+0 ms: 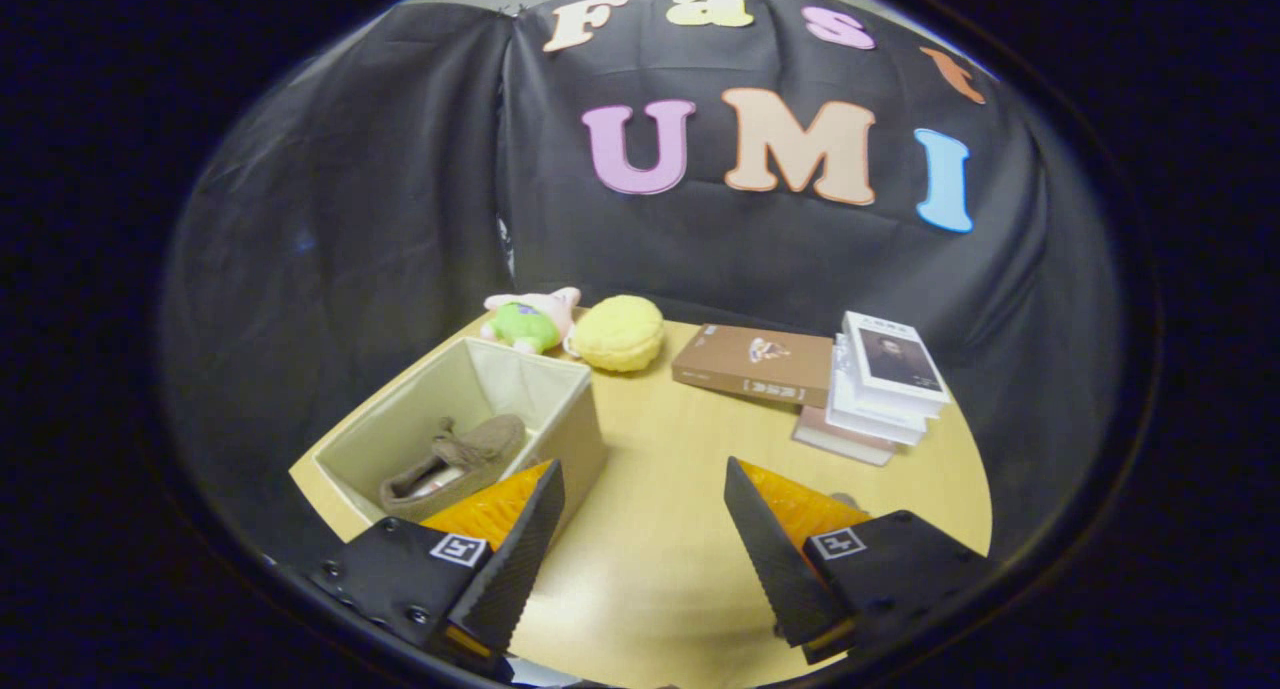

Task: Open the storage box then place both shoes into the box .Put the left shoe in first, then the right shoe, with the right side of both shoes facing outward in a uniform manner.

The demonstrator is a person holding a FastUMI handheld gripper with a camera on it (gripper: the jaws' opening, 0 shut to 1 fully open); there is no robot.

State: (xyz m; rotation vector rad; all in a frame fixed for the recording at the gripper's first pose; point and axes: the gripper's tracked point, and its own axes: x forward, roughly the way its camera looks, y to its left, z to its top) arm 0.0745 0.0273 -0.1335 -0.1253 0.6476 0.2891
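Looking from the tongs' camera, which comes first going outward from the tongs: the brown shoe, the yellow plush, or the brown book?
The tongs are open, holding nothing.
1. Brown shoe, in the fabric box beside the left finger.
2. Brown book, ahead on the table.
3. Yellow plush, beyond the box; close to the book's range.

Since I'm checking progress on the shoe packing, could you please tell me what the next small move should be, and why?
Probably turn the gripper to look for the second shoe. One brown shoe already lies in the open storage box, the jaws stand wide apart and empty over bare table, and no other shoe lies ahead among the books and plush toys.
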